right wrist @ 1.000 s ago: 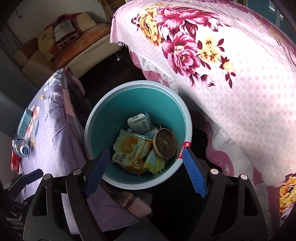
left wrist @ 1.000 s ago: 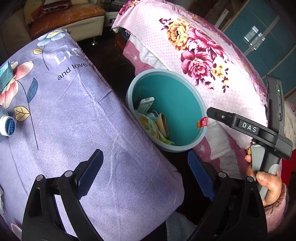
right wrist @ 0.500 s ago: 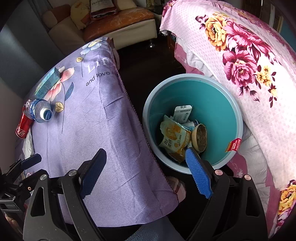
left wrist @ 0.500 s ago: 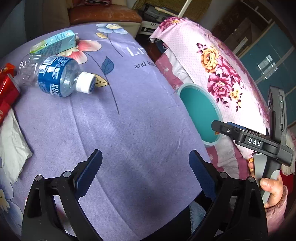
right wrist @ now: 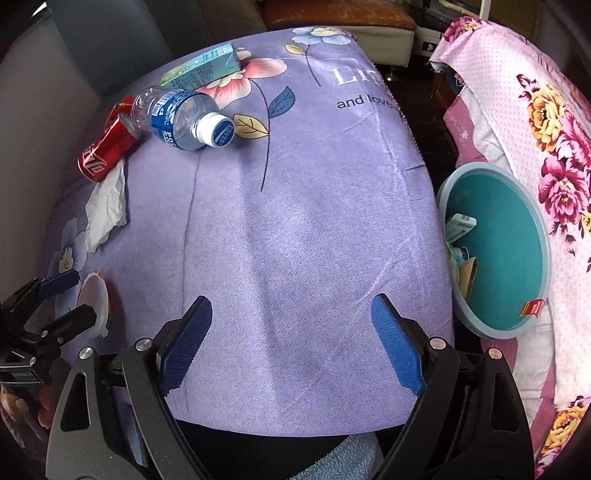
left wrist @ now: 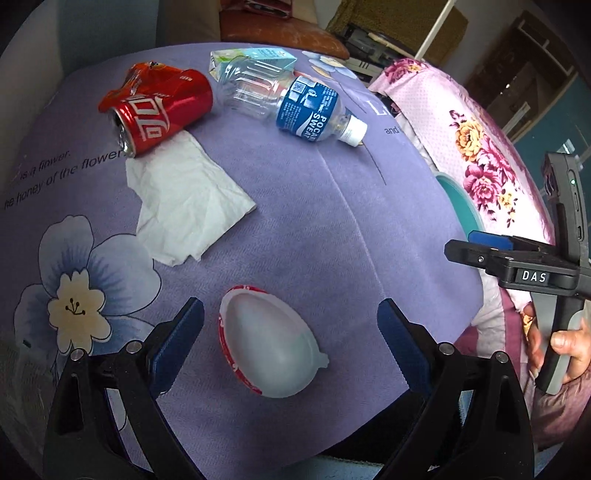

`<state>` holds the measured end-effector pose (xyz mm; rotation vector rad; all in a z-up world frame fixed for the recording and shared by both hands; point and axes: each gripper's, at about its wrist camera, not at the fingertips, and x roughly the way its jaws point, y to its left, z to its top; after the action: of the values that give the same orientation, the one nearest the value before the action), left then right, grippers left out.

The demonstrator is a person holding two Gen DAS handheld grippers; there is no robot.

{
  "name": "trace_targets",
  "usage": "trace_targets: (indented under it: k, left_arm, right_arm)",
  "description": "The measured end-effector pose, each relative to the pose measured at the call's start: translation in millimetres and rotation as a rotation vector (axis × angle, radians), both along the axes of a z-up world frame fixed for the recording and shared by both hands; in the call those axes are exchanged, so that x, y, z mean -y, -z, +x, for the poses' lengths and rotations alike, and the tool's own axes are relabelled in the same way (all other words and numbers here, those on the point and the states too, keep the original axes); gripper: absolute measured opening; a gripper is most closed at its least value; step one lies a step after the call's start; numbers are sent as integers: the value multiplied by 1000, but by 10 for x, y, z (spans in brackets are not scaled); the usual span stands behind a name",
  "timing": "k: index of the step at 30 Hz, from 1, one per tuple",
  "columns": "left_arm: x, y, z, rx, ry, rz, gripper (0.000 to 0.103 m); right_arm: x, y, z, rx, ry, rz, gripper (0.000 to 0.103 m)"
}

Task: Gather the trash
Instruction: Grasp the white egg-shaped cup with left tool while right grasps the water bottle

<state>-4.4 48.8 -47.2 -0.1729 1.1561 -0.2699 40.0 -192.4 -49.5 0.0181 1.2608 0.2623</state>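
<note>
On the purple flowered tablecloth point(left wrist: 314, 206) lie a crushed red can point(left wrist: 159, 107), a clear bottle with a blue label point(left wrist: 291, 99), a pale green carton point(left wrist: 251, 59), a white tissue point(left wrist: 184, 199) and a white plastic cup with a red rim point(left wrist: 266, 347). My left gripper point(left wrist: 288, 321) is open; the cup lies on its side between the fingers, which stay clear of it. Over bare cloth near the table's front edge, my right gripper point(right wrist: 291, 310) stands open and empty. The teal bin point(right wrist: 513, 221) stands to its right and holds wrappers point(right wrist: 460, 229).
A bed with a pink floral cover point(right wrist: 546, 155) lies just beyond the bin. A dark strip of floor point(right wrist: 432, 110) separates table and bed. An orange sofa point(right wrist: 332, 14) stands at the back. A hand point(left wrist: 569, 347) grips the right gripper's handle.
Both views have swung left, from over the bin to over the table. The can, tissue and white cup came into sight, and the cup now lies between the left fingers.
</note>
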Motion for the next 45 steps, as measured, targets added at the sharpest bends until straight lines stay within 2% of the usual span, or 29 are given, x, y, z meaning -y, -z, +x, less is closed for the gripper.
trace_targets:
  k: [7,10,15,18,19,20,21,24,32,38,45]
  left_arm:
    - [-41,157,-179,-26,-5,29,95]
    - [-10,229,-190,-44,-22,58,95]
    - [-41,233,-182,-43,-62,56,94]
    - [-21,218,-182,-24,-73,113,78]
    - [-9,212,-190,-15,-71,134,68]
    - [7,202,-196,-4,-69,157,52]
    - [10,196,-198,4,-69,169,45]
    - [-81,186,-160,1,-94,111,45]
    - [-378,13,6,47,-161,36,45]
    - [-621,-98,228,80,-210,-16,45]
    - [-773,5,478,58,-210,-76,45]
  right_arm:
    - [-362,3,-84,-13,-82,-11,84]
    - [-416,3,-91,-14,-99,-21,84]
    - [-403,18,-88,-18,-94,-27,84]
    - [-382,32,-75,-21,-86,-27,84]
    - [-380,41,-70,-22,-84,-27,84]
    - [-376,49,-64,-23,-82,-28,84]
    - [-375,60,-58,-24,-81,-28,84]
    - [-395,82,-29,-27,-88,-37,84]
    - [-537,36,208,1,-128,-83,84]
    - [-778,-116,548,62,-194,-136,84]
    - [-1202,-257,1022,117,-296,-203,84]
